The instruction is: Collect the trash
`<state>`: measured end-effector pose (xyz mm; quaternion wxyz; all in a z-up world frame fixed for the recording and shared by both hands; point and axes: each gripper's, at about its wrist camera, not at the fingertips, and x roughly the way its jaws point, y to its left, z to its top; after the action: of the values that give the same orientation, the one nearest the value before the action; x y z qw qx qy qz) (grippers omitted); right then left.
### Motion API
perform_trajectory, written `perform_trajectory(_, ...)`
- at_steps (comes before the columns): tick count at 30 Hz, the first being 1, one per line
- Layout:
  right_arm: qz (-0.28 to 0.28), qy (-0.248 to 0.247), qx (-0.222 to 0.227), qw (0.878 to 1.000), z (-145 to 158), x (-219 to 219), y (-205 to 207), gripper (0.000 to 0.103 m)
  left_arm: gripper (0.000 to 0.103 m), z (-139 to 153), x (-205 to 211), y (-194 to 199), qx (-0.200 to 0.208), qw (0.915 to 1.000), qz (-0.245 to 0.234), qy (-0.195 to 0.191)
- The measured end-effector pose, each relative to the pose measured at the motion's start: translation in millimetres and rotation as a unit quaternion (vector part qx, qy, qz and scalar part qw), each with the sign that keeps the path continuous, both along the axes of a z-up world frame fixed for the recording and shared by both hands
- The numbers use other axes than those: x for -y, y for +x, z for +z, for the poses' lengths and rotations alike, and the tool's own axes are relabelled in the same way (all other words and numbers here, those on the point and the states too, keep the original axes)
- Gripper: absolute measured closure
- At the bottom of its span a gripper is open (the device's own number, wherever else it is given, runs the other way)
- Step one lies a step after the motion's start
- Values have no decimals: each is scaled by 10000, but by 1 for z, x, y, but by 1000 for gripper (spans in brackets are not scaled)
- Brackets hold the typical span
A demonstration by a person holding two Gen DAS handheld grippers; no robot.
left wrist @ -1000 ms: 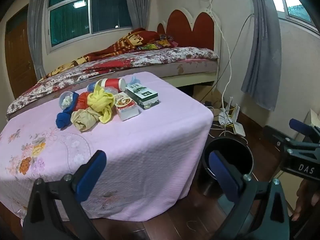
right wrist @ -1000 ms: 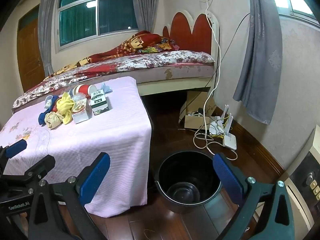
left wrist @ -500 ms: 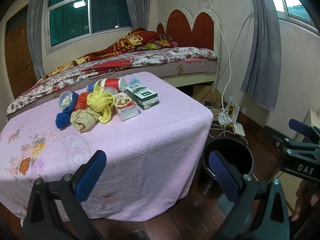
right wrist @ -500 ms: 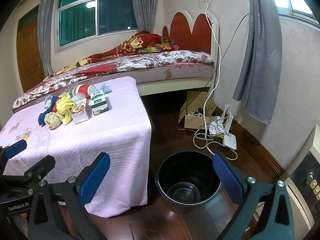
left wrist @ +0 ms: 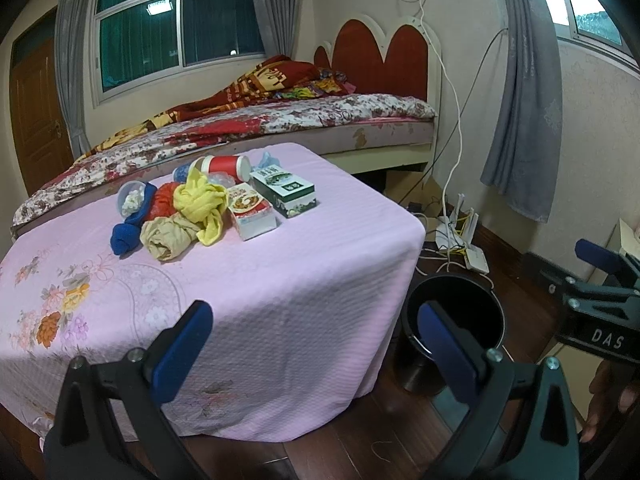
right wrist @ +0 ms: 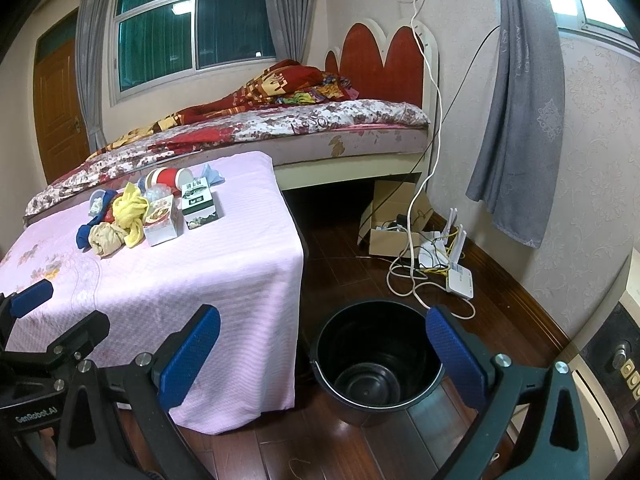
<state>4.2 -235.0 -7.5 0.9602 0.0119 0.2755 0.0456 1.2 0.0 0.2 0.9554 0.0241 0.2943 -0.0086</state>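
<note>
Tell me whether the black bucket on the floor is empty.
Empty: the right wrist view looks into the black bucket and shows its bare bottom.

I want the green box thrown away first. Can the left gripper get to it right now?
Probably yes. The left gripper is open and empty, and the green box lies at the pile's near right edge with only bare pink tablecloth between them.

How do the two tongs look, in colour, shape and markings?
Both are alike: black angular frames with silver screws, each carrying two long fingers faced with blue textured pads. The left tongs show this in their own view, as do the right tongs. Seen from the other camera, the left body bears small white lettering "GenRobot.AI", and the right body bears "DAS" in white. No cables or sleeves are visible.
</note>
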Motion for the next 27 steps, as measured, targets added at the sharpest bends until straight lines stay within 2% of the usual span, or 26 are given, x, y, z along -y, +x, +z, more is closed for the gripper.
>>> perform_trajectory(27,-7,-4,1,10000,-2,1,-1,0,0,1,1,1,-2,10000,-3,-17)
